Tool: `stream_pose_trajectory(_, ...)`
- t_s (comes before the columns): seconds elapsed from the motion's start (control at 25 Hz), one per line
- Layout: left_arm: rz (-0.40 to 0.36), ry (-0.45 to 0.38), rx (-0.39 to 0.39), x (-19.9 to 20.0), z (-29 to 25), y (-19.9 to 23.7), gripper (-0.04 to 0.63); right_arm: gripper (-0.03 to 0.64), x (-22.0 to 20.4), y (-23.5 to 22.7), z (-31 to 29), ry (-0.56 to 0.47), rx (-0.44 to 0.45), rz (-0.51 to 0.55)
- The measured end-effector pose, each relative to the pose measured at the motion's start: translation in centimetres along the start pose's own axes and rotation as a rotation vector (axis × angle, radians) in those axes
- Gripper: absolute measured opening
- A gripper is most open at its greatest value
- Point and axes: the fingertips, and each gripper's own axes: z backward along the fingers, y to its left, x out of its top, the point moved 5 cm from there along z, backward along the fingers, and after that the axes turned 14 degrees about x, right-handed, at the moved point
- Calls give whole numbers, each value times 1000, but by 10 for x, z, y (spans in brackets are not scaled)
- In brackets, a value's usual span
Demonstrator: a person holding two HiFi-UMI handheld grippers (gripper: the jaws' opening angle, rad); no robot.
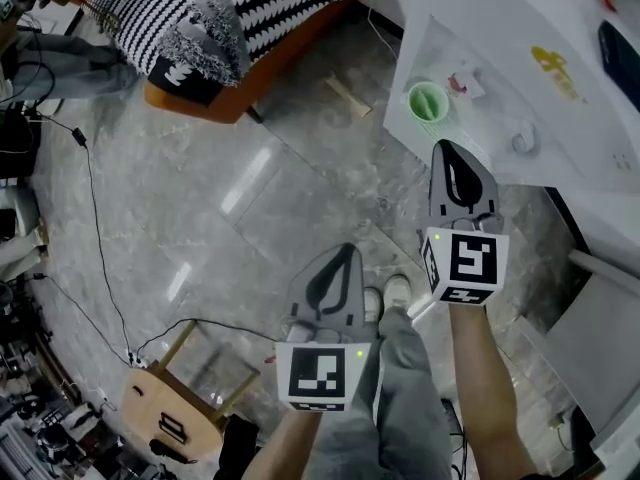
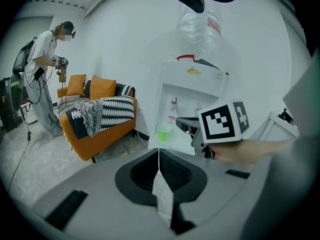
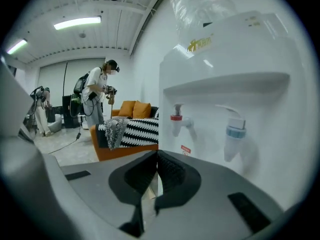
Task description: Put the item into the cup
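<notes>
A green cup (image 1: 428,101) stands on the drip tray of a white water dispenser (image 1: 560,118); the left gripper view shows the cup (image 2: 163,132) ahead and a little above the jaws. My left gripper (image 2: 159,154) is shut on a small white tea bag (image 2: 163,196), whose thin string runs up between the jaw tips. In the head view this gripper (image 1: 345,252) hangs over the floor, well short of the dispenser. My right gripper (image 1: 449,149) is shut with nothing in it, its tip just below the cup. In the right gripper view the jaws (image 3: 157,154) face the red tap (image 3: 176,118) and blue tap (image 3: 235,132); the cup is hidden.
An orange sofa (image 1: 200,28) with a black-and-white striped blanket stands to the left. Cables (image 1: 95,228) trail over the grey floor, and a wooden stool (image 1: 165,408) sits near my feet. A person (image 2: 42,69) stands beyond the sofa. A water bottle (image 2: 200,24) tops the dispenser.
</notes>
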Motion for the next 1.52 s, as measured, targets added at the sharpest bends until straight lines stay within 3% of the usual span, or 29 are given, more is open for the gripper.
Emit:
stream_pose_trajectory(0.48,-4,-51,-13,13,28,-18,14,11,1,55,71,-17,45,-133)
stream_pose_trajectory(0.8,24,-120,-26,42,71,-22,14,10,34,75,131,-35,38,-129)
stream_pose_trajectory(1.12,-34,-238,-24,97,137,-27,14,10,132,102,188,-113,62,-33)
stream_pose_trajectory(1.52,38,-334,19,174,221,-21,14,11,251,128,242,-214,79,18)
